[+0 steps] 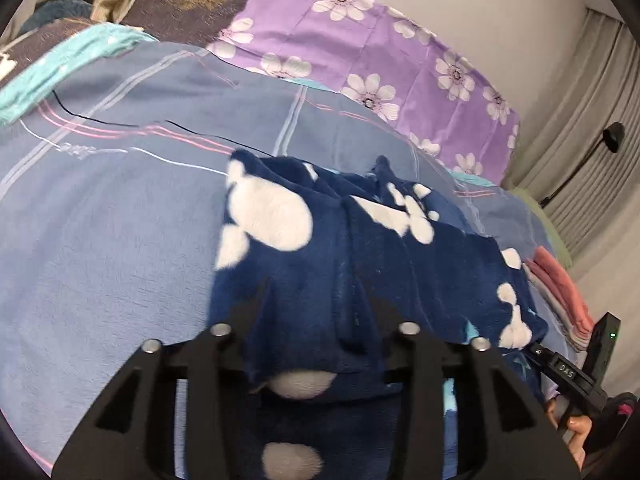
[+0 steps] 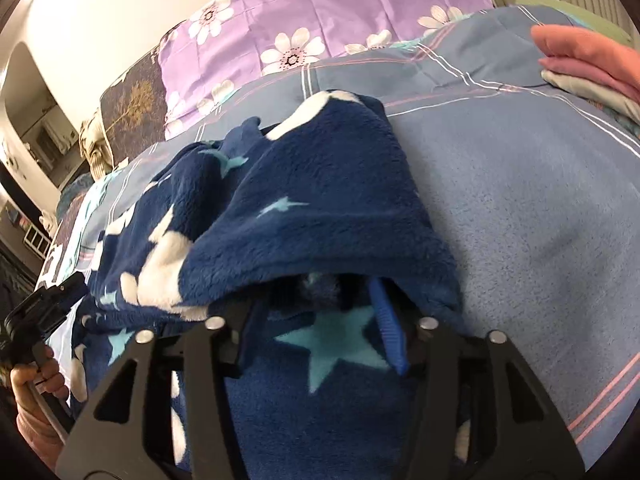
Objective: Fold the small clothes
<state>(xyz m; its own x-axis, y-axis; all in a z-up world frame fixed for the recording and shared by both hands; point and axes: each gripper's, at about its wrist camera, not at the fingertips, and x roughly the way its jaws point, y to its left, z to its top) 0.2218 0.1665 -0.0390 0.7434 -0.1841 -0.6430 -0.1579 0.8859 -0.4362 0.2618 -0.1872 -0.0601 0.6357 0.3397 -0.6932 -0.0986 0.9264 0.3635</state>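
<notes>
A navy fleece garment (image 1: 360, 248) with white blotches and pale blue stars lies bunched on the blue bedcover (image 1: 100, 240). In the left wrist view its near edge drapes over my left gripper (image 1: 316, 320) and hides both fingertips, so their grip is not visible. In the right wrist view the fleece garment (image 2: 304, 208) tents up from my right gripper (image 2: 320, 312). A thick fold sits between the jaws against the blue pad (image 2: 390, 332) of the right finger; the other finger is under cloth.
A stack of folded pink and grey clothes (image 2: 592, 64) sits at the bed's right edge (image 1: 560, 292). A purple floral pillow (image 1: 360, 48) lies along the wall. A person's hand (image 2: 36, 384) holds the other gripper's handle.
</notes>
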